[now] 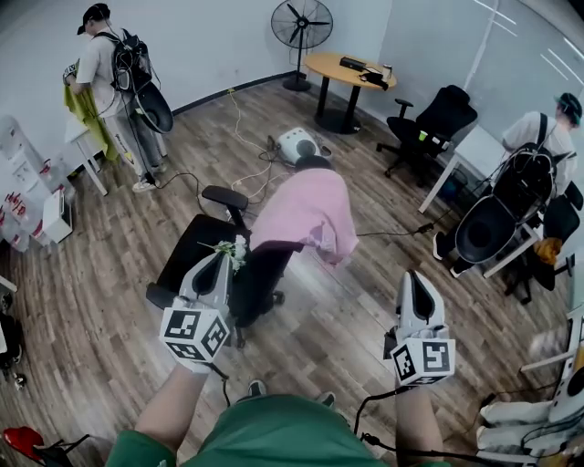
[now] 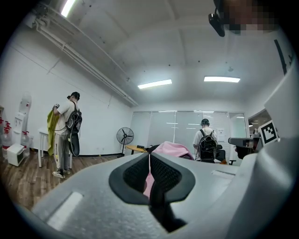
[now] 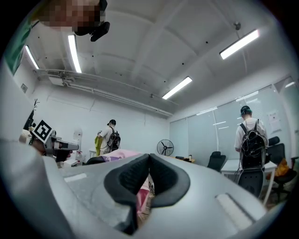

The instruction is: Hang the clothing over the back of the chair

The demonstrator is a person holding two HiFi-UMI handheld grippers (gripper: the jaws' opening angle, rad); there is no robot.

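Observation:
A pink garment (image 1: 307, 214) lies draped over the back of a black office chair (image 1: 205, 251) in the middle of the room, with its hem hanging down the far side. My left gripper (image 1: 215, 265) is held level just in front of the chair seat, its jaws shut and empty. My right gripper (image 1: 418, 285) hovers to the right of the chair over the bare floor, also shut with nothing in it. The garment (image 2: 174, 149) shows beyond the closed left gripper (image 2: 149, 158). In the right gripper view it (image 3: 117, 154) lies to the left of the closed right gripper (image 3: 149, 159).
A person holding a yellow garment (image 1: 108, 68) stands at the back left. Another person with a backpack (image 1: 534, 155) is at a white desk on the right. A fan (image 1: 302, 27), a round wooden table (image 1: 347, 73), a second black chair (image 1: 438, 123) and floor cables (image 1: 251, 164) lie beyond.

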